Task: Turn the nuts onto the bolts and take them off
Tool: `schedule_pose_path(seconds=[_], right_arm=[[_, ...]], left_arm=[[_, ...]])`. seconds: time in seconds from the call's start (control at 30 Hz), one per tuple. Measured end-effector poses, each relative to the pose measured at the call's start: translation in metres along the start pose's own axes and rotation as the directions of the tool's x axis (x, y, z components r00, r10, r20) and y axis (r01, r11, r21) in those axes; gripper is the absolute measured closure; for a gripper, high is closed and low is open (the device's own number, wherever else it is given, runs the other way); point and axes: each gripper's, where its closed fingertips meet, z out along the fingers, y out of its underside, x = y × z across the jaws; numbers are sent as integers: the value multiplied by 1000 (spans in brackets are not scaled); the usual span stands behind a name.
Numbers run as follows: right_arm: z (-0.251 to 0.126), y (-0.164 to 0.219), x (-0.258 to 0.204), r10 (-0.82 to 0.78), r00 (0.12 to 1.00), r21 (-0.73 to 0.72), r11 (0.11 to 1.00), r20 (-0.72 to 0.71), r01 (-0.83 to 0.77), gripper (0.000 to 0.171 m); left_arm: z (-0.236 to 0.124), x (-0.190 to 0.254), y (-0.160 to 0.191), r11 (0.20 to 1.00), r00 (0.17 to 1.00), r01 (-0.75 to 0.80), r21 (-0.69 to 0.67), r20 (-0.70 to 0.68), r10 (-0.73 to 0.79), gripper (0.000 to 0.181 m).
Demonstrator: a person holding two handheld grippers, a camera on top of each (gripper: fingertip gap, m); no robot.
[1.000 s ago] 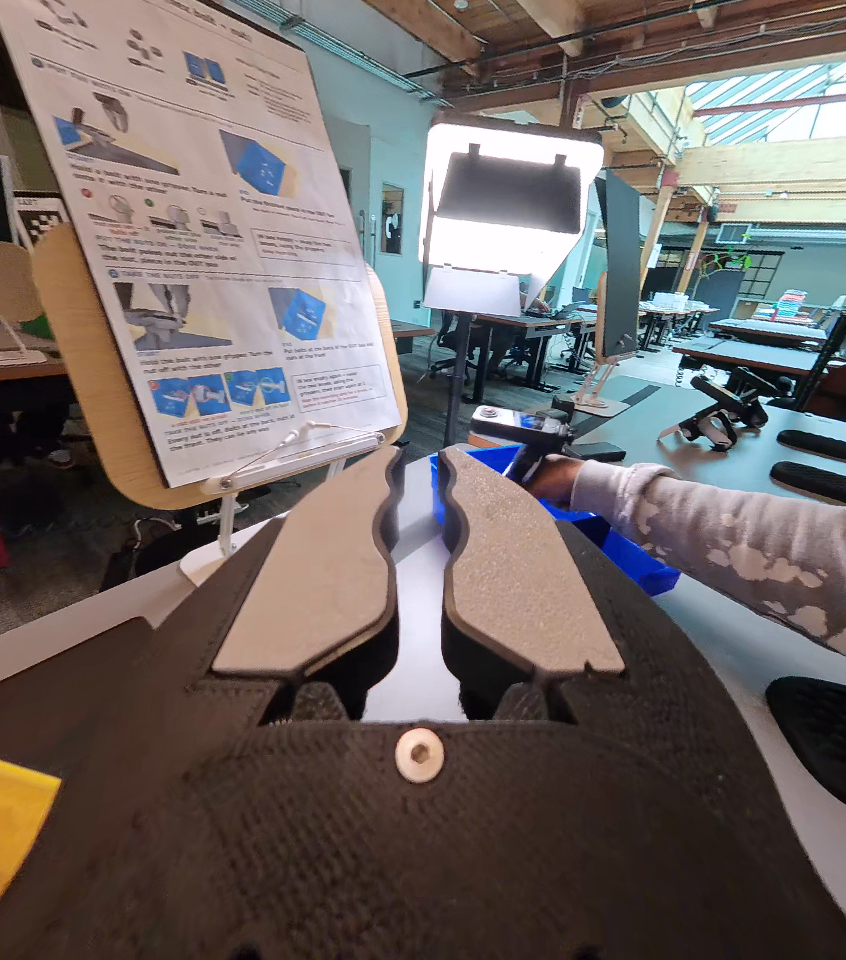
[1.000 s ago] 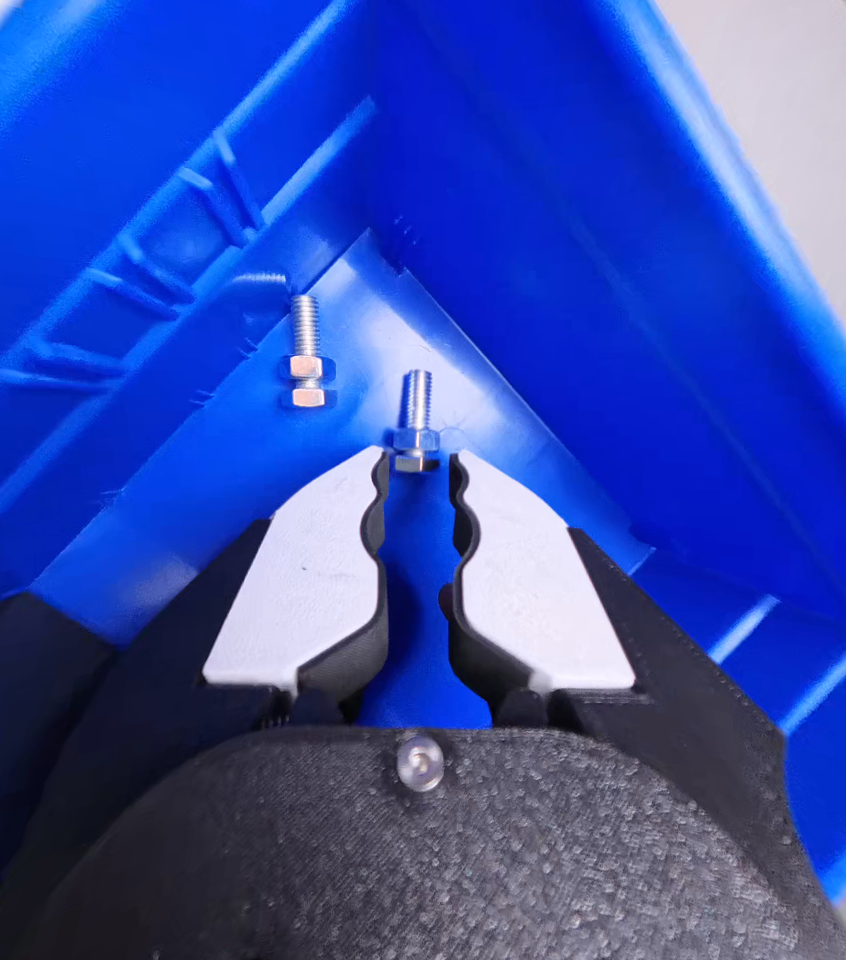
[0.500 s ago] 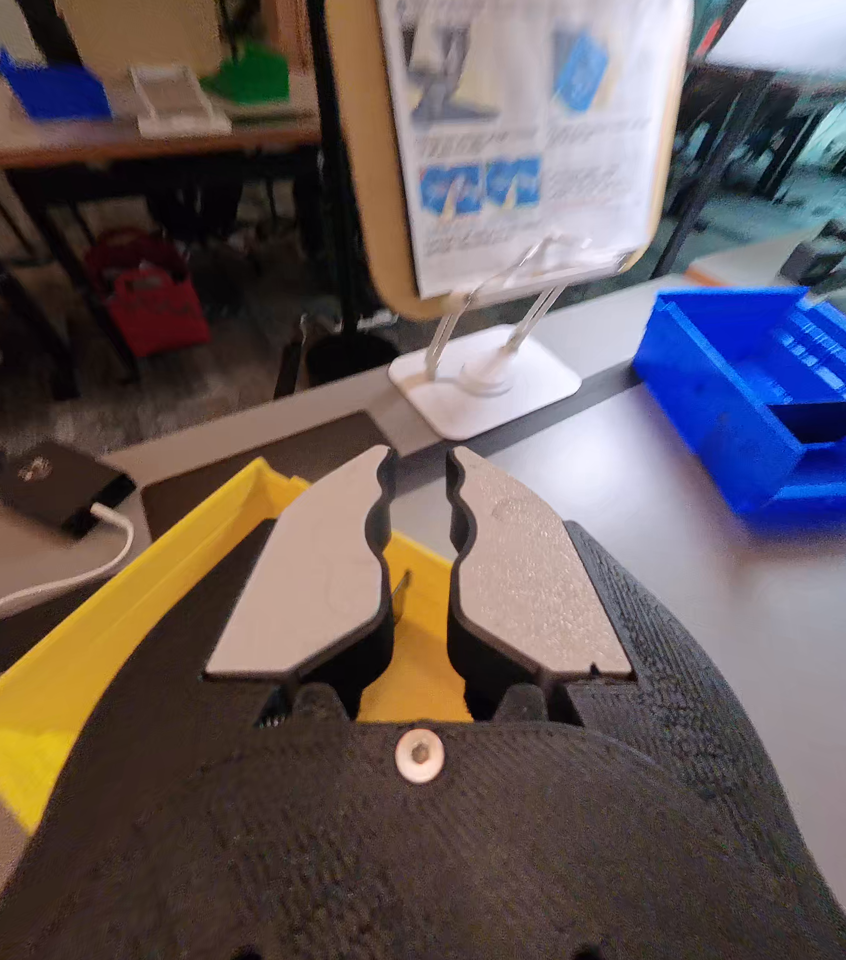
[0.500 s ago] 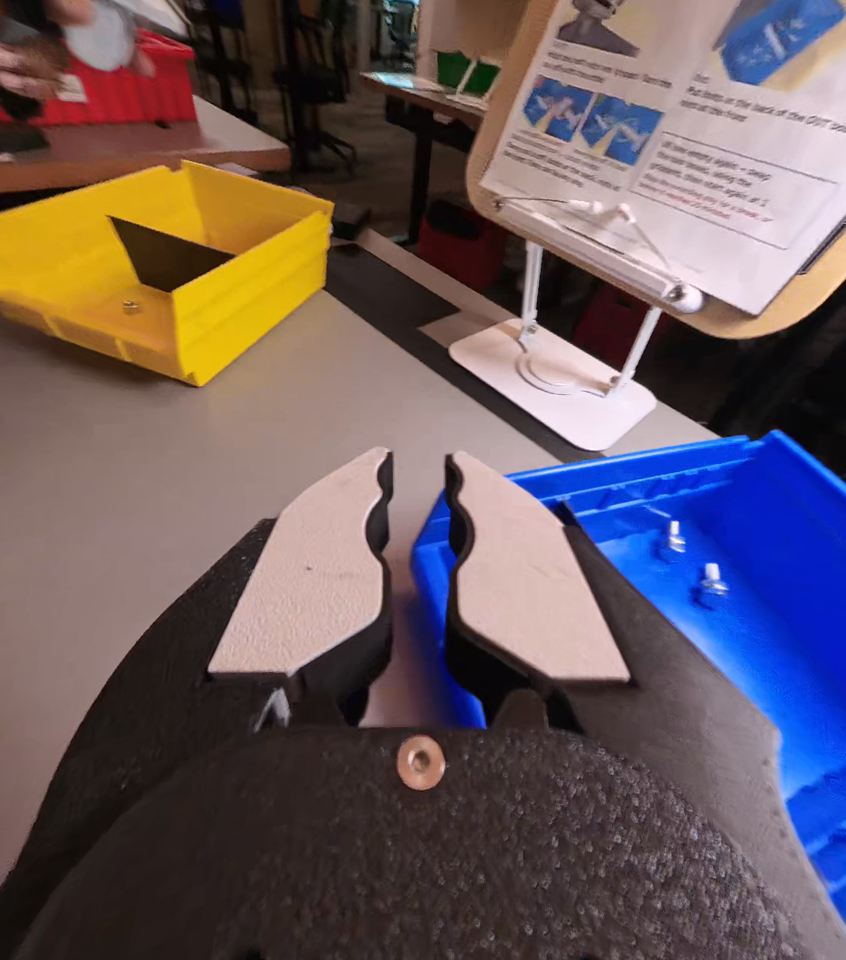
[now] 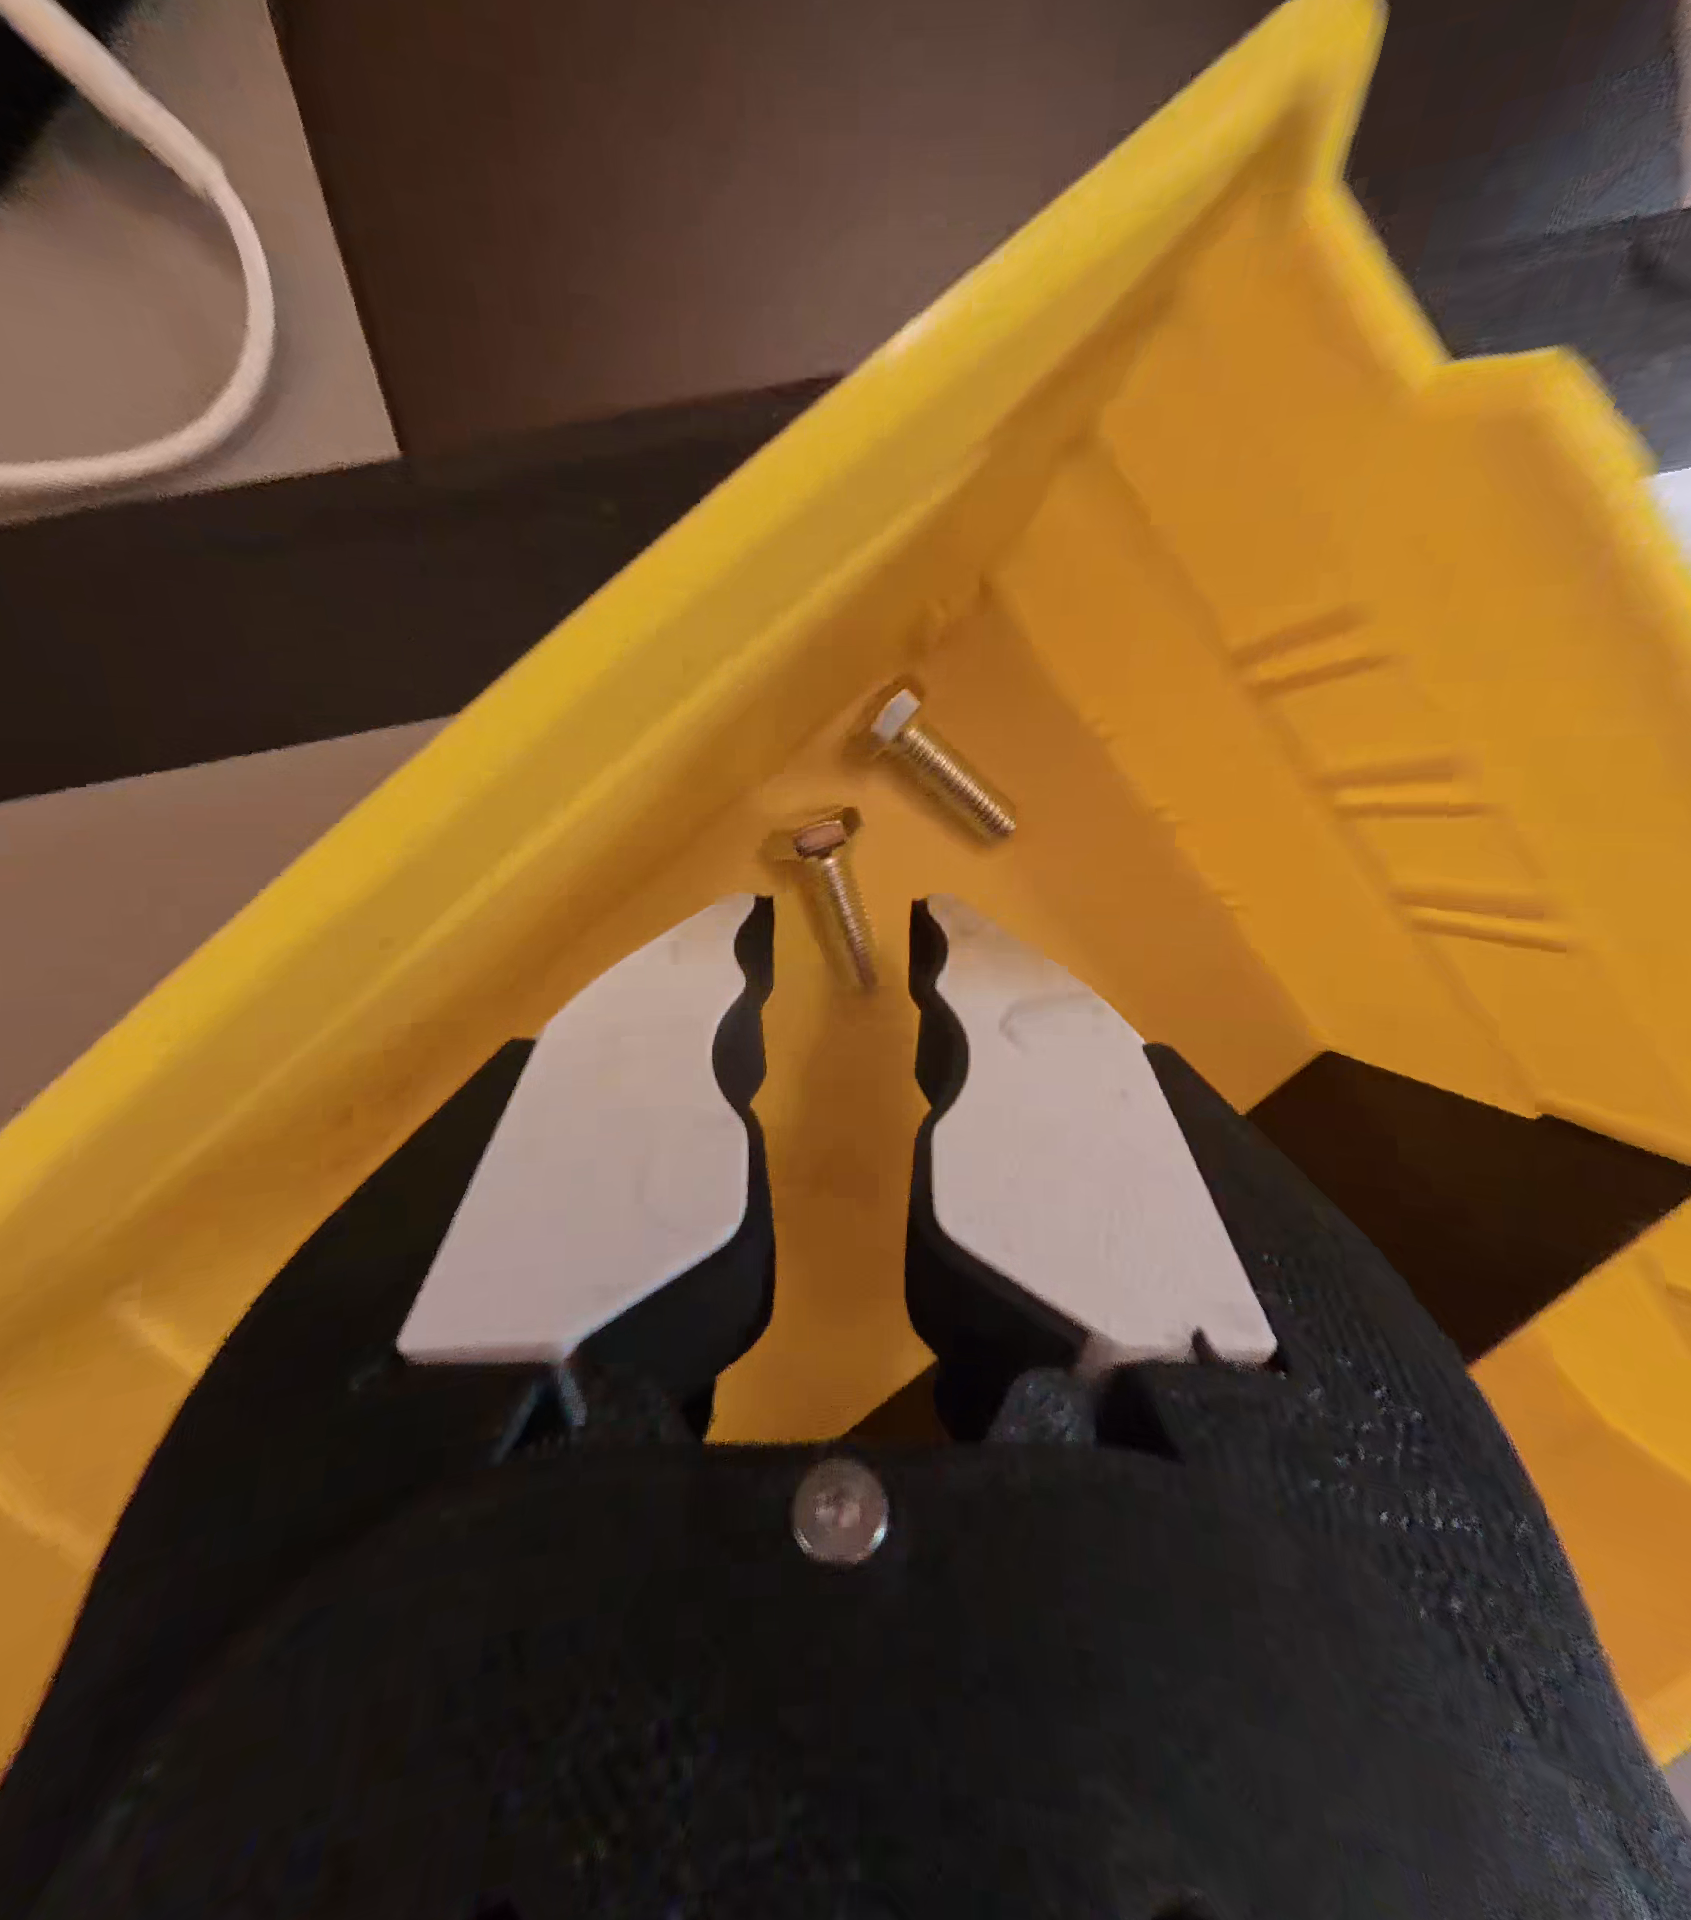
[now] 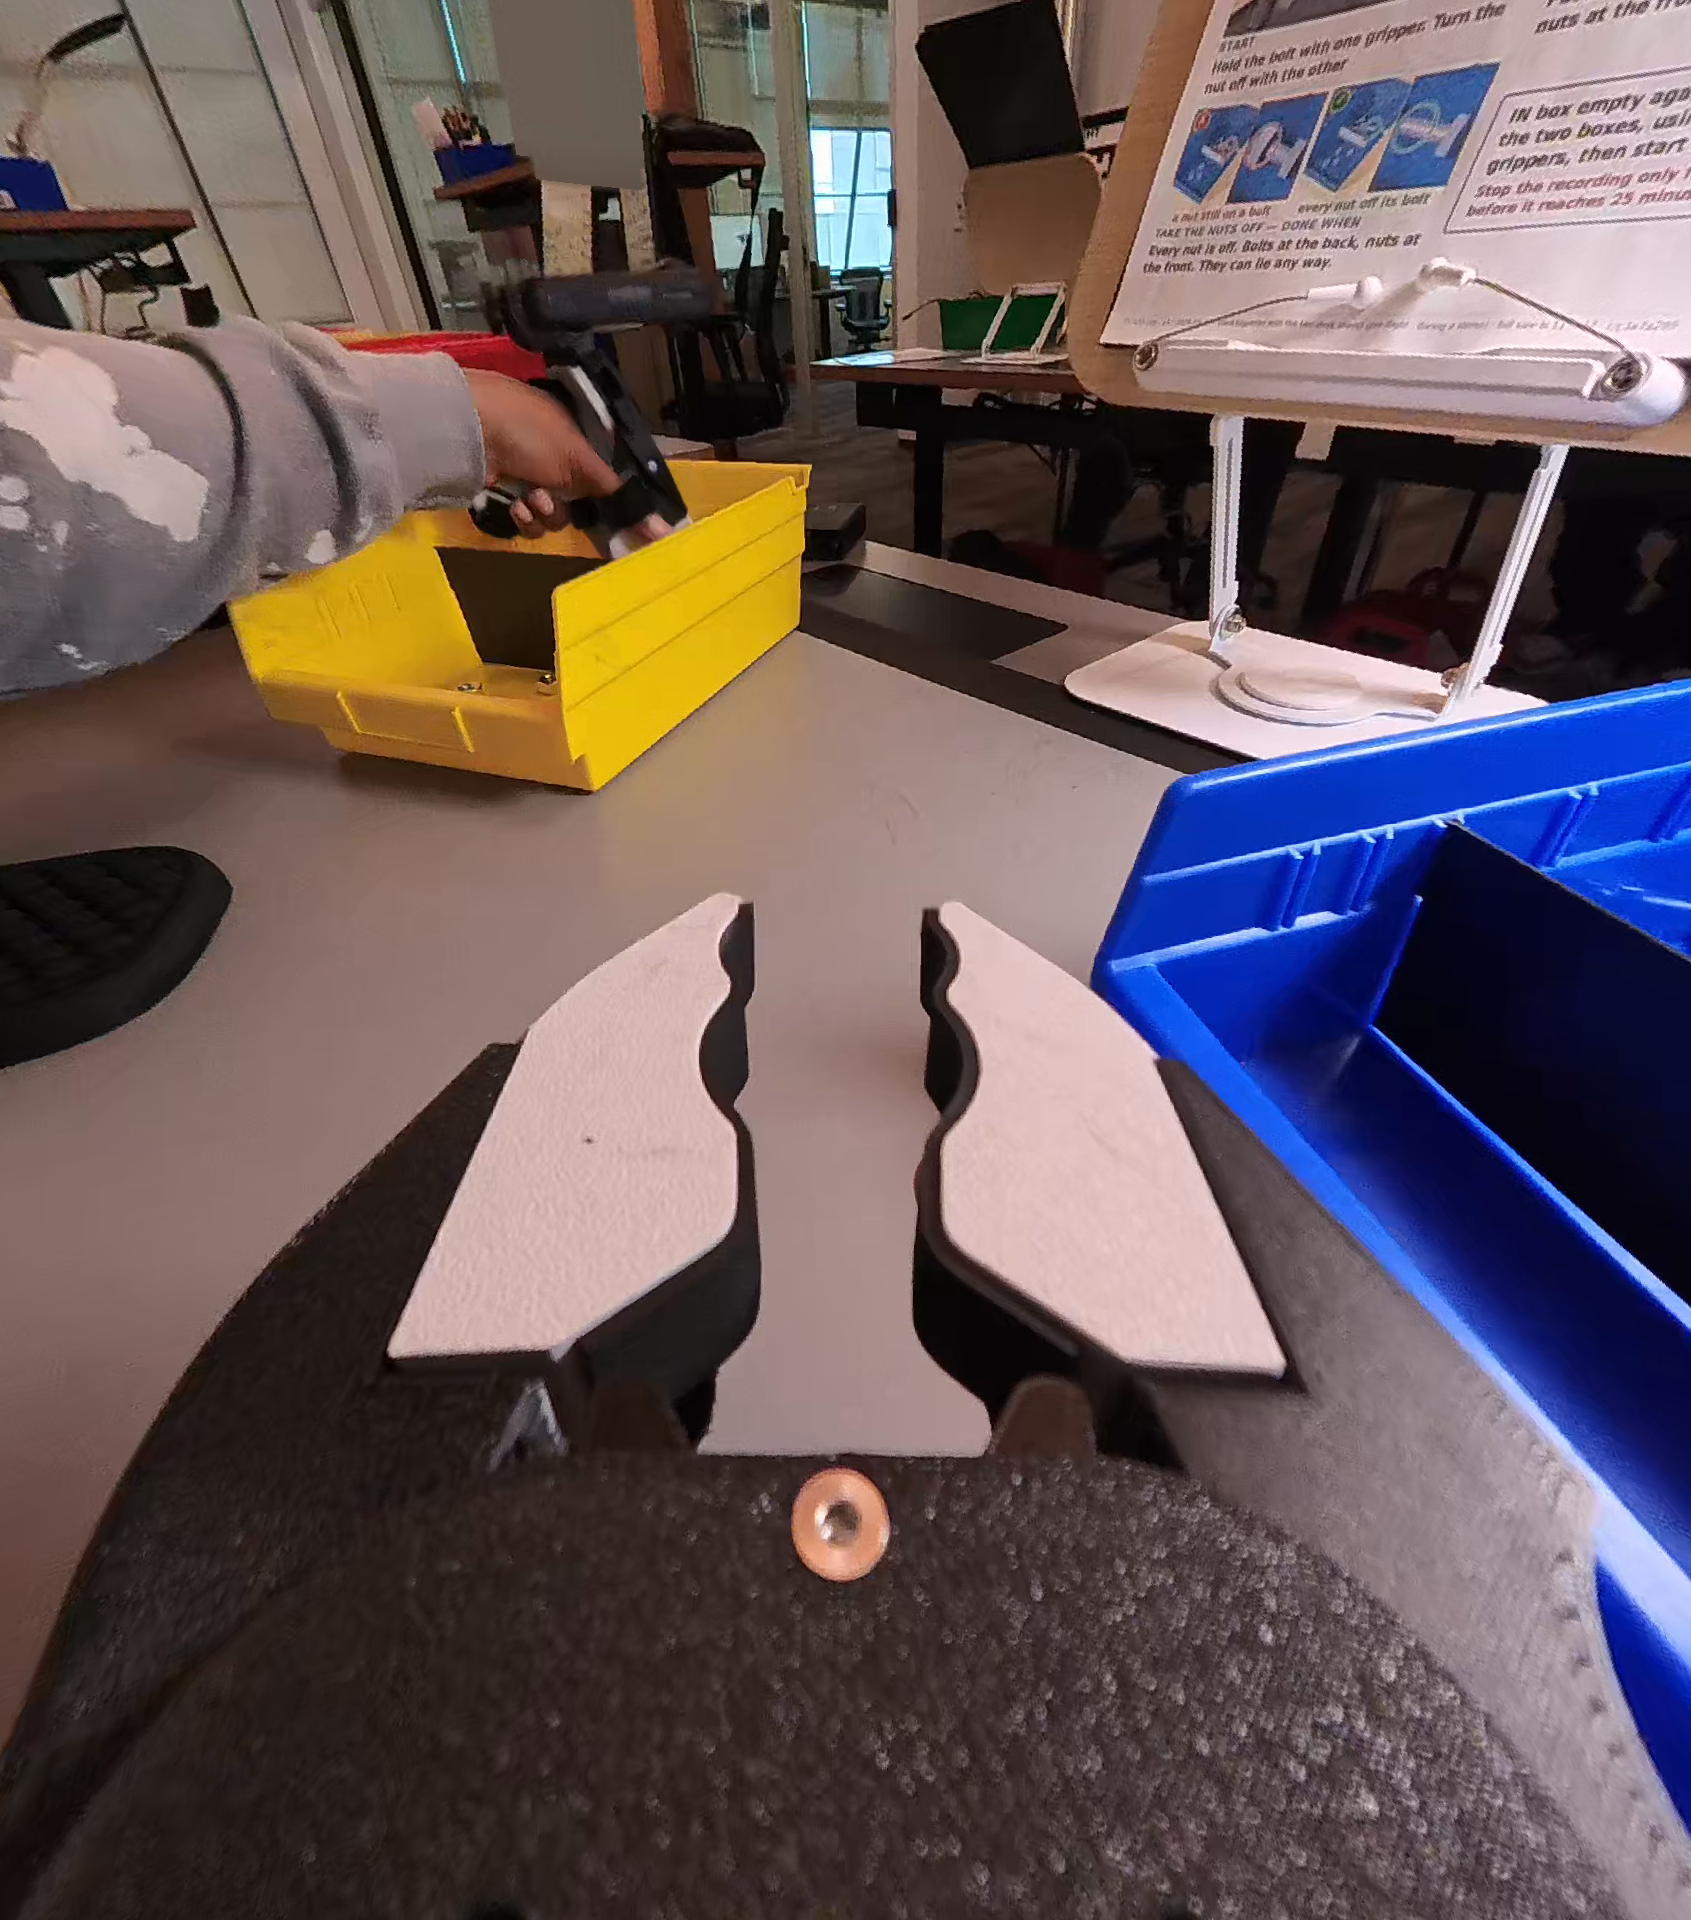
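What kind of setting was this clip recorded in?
Probably an open-plan workshop or lab office set up for data collection. A yellow parts bin and a blue parts bin sit on a grey table beside an instruction sheet on a stand, with more desks behind.

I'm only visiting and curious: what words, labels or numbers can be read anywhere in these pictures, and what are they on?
Printed sheet on the white stand, right wrist view: lines of print beside small pictures, partly legible, but I do not quote writing.
Yellow bin: faint raised marks on its front wall, too small to read.
Blue bin: no writing seen.
Left wrist view: none.
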Motion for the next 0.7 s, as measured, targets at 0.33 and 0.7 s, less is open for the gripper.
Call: schedule_pose_path(seconds=[0.33,0.7], right_arm=[[3,11,-6,15,999,-30,999,44,-14,144],[17,6,-15,-197,979,-45,979,45,199,144]], left_arm=[[18,-6,20,992,999,-26,-121,17,29,171],[-125,89,-5,865,866,-500,-45,7,501,171]])
